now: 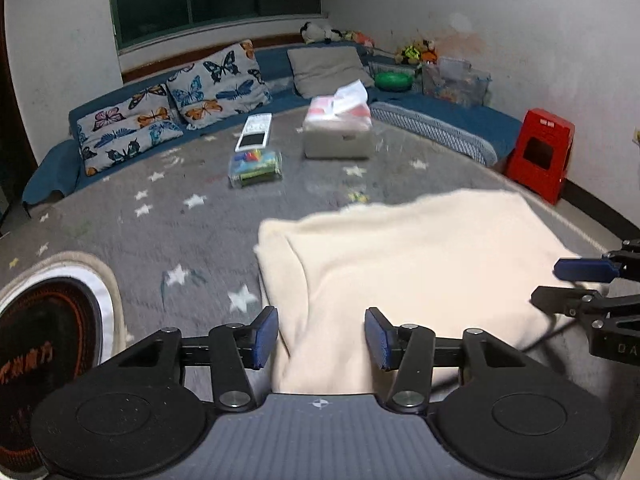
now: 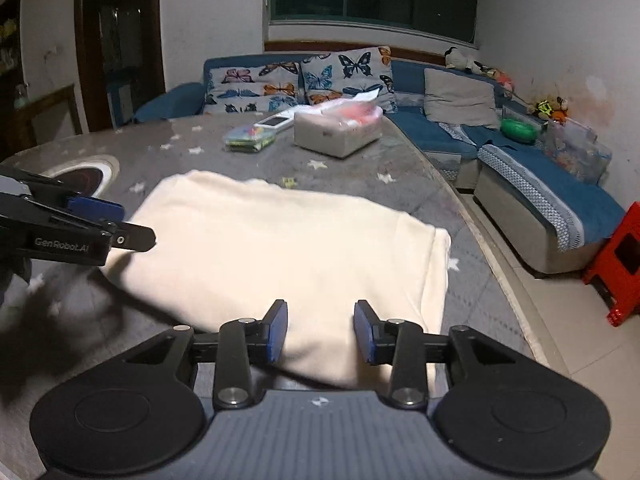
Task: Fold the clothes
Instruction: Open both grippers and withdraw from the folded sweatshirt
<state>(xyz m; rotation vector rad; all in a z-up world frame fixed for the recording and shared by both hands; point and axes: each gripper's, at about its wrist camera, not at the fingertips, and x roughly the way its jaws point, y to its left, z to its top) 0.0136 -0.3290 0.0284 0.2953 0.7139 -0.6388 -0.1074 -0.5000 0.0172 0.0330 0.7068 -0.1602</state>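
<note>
A cream garment (image 1: 416, 272) lies folded on the grey star-patterned table; it also shows in the right wrist view (image 2: 280, 248). My left gripper (image 1: 321, 338) is open, its blue pads either side of the garment's near left edge, holding nothing. My right gripper (image 2: 320, 331) is open over the garment's near right edge, holding nothing. The right gripper also shows in the left wrist view (image 1: 576, 284) at the garment's right side. The left gripper shows in the right wrist view (image 2: 120, 224) at the garment's left side.
A tissue box (image 1: 338, 132), a clear box of coloured bits (image 1: 256, 168) and a white device (image 1: 255, 131) sit at the table's far side. A round black cooktop (image 1: 44, 332) is at the left. A blue sofa (image 2: 540, 184) and a red stool (image 2: 624, 264) stand beyond the table's right edge.
</note>
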